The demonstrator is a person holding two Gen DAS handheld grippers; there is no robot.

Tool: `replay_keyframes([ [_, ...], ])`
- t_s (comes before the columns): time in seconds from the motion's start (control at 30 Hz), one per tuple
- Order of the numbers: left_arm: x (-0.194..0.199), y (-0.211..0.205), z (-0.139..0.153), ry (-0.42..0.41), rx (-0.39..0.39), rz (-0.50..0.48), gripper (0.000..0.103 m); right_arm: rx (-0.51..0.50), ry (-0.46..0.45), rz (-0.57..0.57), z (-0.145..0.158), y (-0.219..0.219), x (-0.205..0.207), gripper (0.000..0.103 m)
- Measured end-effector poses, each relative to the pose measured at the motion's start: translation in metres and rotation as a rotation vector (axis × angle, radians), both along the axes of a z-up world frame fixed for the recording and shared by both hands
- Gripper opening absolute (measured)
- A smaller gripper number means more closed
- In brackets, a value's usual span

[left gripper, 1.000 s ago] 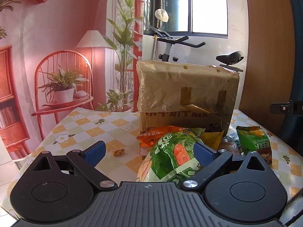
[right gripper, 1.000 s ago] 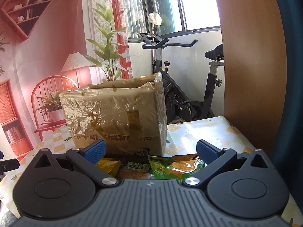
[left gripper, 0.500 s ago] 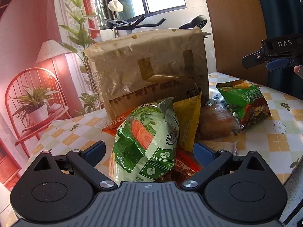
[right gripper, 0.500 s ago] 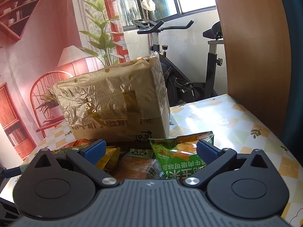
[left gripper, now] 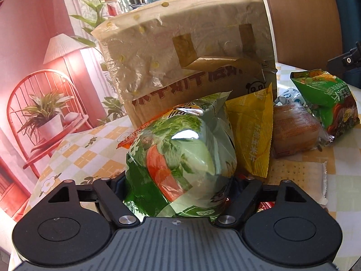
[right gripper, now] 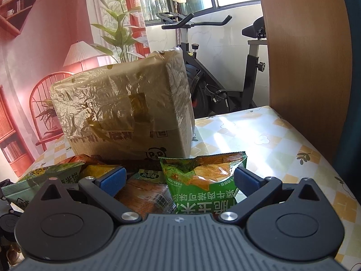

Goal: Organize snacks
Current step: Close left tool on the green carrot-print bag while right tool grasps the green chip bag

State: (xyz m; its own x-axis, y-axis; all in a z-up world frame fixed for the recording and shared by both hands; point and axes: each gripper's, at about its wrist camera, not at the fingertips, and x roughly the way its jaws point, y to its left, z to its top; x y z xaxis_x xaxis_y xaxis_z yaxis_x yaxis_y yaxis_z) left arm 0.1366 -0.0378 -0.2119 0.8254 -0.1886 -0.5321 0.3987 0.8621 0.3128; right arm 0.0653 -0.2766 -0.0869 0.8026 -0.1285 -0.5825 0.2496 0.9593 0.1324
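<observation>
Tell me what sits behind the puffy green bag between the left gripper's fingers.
Behind the puffy green bag lean a yellow packet and an orange packet, with the cardboard box behind those. The bag hides their lower parts and anything under it.

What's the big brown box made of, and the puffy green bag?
The big brown box looks like cardboard wrapped in crinkly clear plastic film, which wrinkles and shines. The puffy green bag seems glossy plastic foil: bright window glare reflects off it.
</observation>
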Motion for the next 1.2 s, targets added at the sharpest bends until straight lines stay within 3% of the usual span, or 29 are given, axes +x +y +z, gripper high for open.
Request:
replay_keyframes([
  [0.13,0.001,0.015,0.014,0.034,-0.114,0.050,0.070,-0.032,0.052,0.021,-0.017,-0.008,0.014,0.103],
  [0.3,-0.004,0.032,0.035,0.037,-0.213,0.087,0.070,-0.034,0.135,-0.037,-0.039,-0.024,0.036,0.103],
  [0.6,-0.013,0.057,0.067,0.040,-0.334,0.161,0.070,-0.007,0.132,-0.029,-0.051,-0.028,0.037,0.083],
  [0.87,-0.012,0.061,0.089,0.003,-0.396,0.194,0.070,0.024,0.052,-0.073,-0.024,-0.035,0.015,0.080],
  [1.2,-0.007,0.058,0.133,-0.035,-0.467,0.119,0.070,-0.010,-0.087,-0.084,0.035,-0.032,0.013,0.080],
])
